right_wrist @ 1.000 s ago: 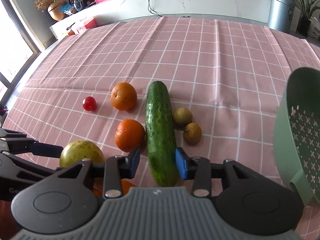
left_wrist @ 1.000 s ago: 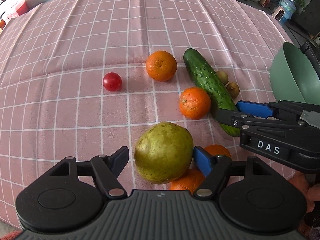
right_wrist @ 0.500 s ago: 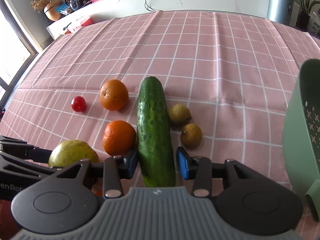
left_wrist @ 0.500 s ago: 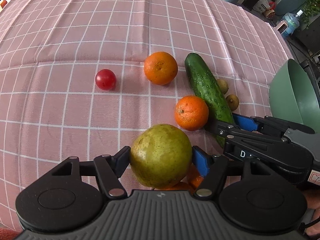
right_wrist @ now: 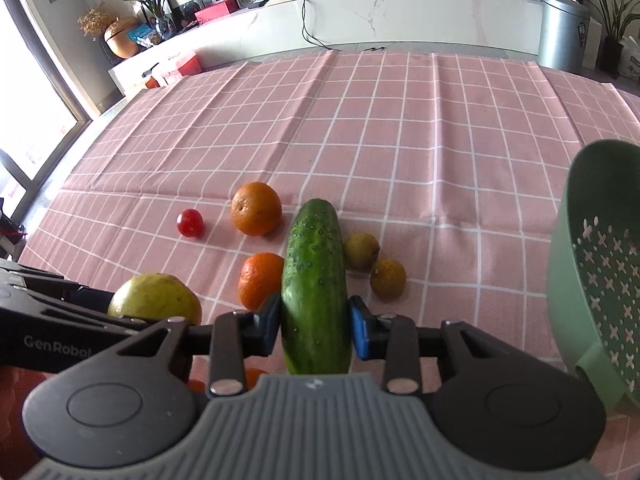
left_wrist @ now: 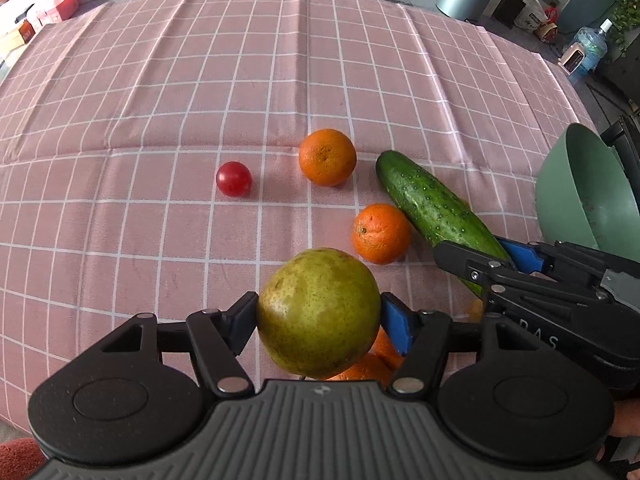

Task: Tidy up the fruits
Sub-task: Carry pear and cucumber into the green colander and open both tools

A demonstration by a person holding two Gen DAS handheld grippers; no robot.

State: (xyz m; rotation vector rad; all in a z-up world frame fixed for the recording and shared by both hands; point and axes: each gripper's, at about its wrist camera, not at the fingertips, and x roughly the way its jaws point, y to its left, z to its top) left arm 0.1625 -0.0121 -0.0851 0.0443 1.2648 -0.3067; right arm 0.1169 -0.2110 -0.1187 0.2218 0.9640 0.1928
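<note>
Both loads already off the pink checked cloth of the table (right_wrist: pixel 440 160). Right gripper (right_wrist: pixel 316 322) clamped across the near end of the cucumber (right_wrist: pixel 314 280), fingers (right_wrist: pixel 362 334) narrowly spread and pressing both flanks; long axis running straight away from the camera, far tip poking out toward the two small yellow-green fruits (right_wrist: pixel 374 264). Left gripper (left_wrist: pixel 318 318) spread wide around the pear (left_wrist: pixel 318 312), blue pad (left_wrist: pixel 394 324) and dark pad flush against its sides.

Green colander (right_wrist: pixel 596 280) tipped on its side at the right edge, opening turned toward the fruit, nearest the cucumber hand; probably the next stop, with the cucumber's length needing to go in tip first.

Left on the cloth: cherry tomato (left_wrist: pixel 234 179) far left, one orange (left_wrist: pixel 327 157) beside it, another orange (left_wrist: pixel 381 233) nearer. Beyond the table, a white counter, a metal bin, potted plants.
</note>
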